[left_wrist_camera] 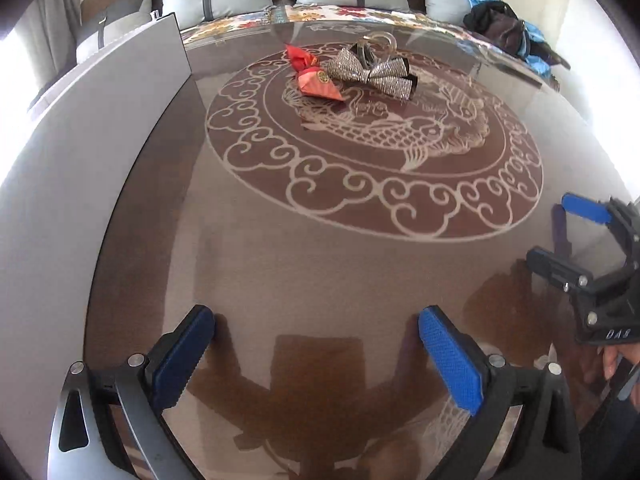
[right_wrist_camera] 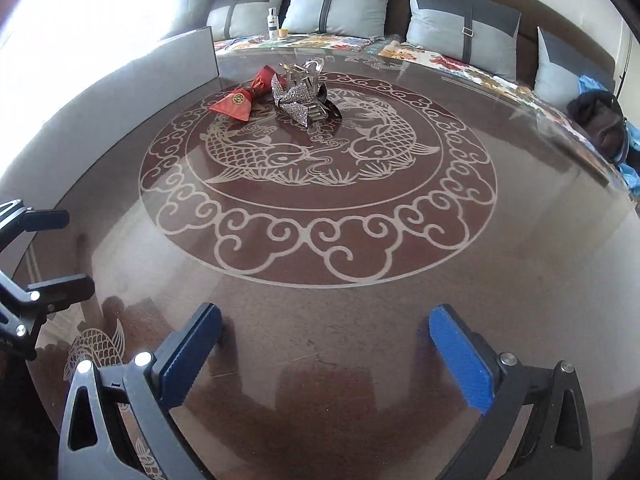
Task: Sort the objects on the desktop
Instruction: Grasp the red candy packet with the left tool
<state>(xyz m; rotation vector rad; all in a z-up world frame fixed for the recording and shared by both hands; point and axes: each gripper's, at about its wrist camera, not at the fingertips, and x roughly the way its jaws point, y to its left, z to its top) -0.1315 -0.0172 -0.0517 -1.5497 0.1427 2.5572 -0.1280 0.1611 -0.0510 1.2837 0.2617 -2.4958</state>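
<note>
Both grippers hang over the near edge of the glass-topped table (right_wrist_camera: 540, 280), pointing down and across it, each with its blue pads spread wide and nothing between them. The left gripper (left_wrist_camera: 316, 356) and the right gripper (right_wrist_camera: 326, 354) sit side by side, so neither is clearly the nearer one to the things to be sorted.

Those things lie together well ahead of both, on the far part of the round fish-and-cloud pattern under the glass. A red packet (right_wrist_camera: 240, 102) pinched at its waist like a sweet wrapper lies to the left, its long axis running at a slant from near-left to far-right. Touching it on the right is a glittery silver bow (right_wrist_camera: 296, 100), and behind the bow a clear hair claw (right_wrist_camera: 304, 70); a dark clip seems to sit under the bow's right end, though I cannot make it out well.

From here I would judge the red packet falls more to the left gripper's side and the bow to the right's.

The red packet bears a round gold seal, too small to read. The right gripper's body in the left view shows letters that look like "DAS".
</note>
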